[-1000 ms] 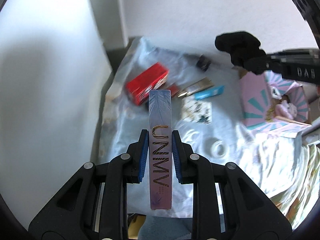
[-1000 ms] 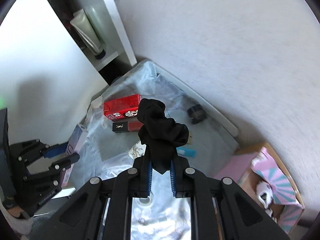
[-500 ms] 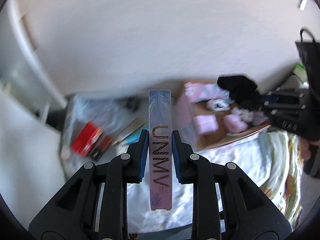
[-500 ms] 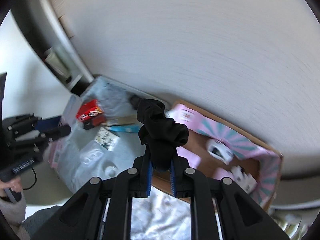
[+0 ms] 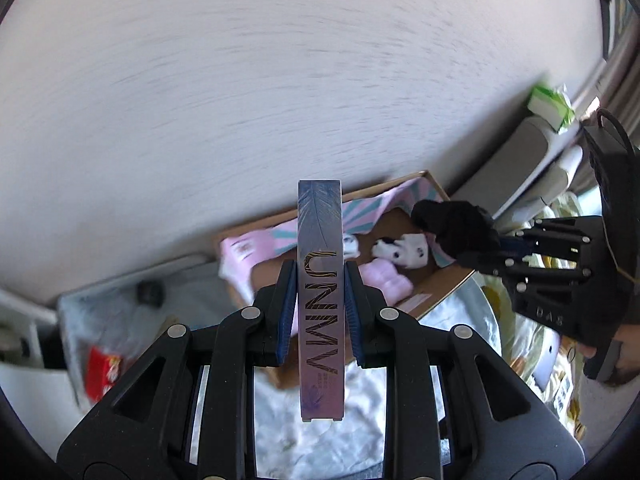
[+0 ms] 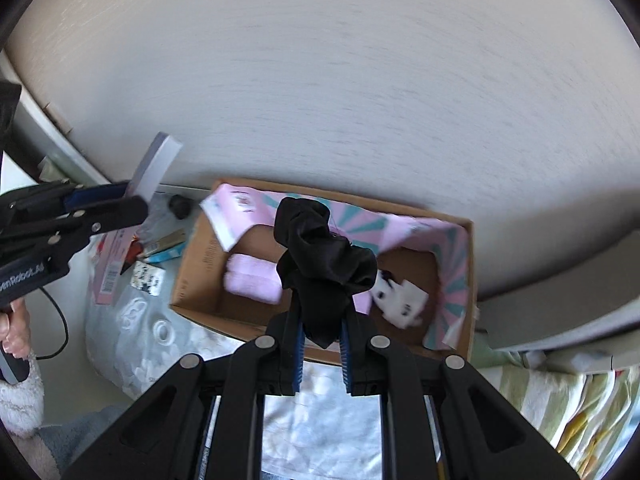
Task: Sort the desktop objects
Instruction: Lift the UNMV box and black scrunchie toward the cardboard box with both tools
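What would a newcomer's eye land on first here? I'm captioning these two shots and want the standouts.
First, the tall purple box marked UNNY, clamped upright in the left gripper at the centre of its view. Next, the bunched black cloth pinched in the right gripper, hanging in front of the open cardboard box with the pink-and-teal lining. Inside that box lie a pink roll and a black-and-white plush toy.

— What is seen behind everything?
— A pale wall.
— And at the right?
— A striped cloth is spread near; a green packet is seen farther off.
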The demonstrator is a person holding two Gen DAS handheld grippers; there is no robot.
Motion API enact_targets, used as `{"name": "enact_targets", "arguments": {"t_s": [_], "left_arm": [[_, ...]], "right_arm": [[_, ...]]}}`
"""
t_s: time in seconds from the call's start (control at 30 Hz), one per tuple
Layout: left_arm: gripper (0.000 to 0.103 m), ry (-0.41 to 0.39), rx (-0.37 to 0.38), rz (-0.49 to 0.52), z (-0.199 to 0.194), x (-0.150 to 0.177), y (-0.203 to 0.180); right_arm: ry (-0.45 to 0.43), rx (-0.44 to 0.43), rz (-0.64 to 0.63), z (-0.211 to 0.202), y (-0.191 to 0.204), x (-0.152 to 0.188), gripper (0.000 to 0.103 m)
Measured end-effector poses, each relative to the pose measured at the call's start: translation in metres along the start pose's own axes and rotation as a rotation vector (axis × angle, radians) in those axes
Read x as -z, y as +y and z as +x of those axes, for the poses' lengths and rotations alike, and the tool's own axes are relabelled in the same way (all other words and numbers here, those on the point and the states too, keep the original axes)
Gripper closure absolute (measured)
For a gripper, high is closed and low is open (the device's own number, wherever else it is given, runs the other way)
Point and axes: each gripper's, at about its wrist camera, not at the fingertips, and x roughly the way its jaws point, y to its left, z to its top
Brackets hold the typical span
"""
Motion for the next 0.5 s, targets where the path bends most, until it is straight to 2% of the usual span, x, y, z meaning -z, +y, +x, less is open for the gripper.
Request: {"name": "enact_targets", "arguments": {"t_s": [0.2,0.5], "left_arm": [[0.082,0.051,-0.009,0.061,0.048,-0.018,-0.024],[0.082,0.110,-0.035,0.078,0.087,-0.027,-0.031]], "right_arm": [[0.055,0.017,0.046,0.020,-0.029,0.010,0.089],[0.106,0.017,0.070,0.045,-0.050,0.016,0.089]]}}
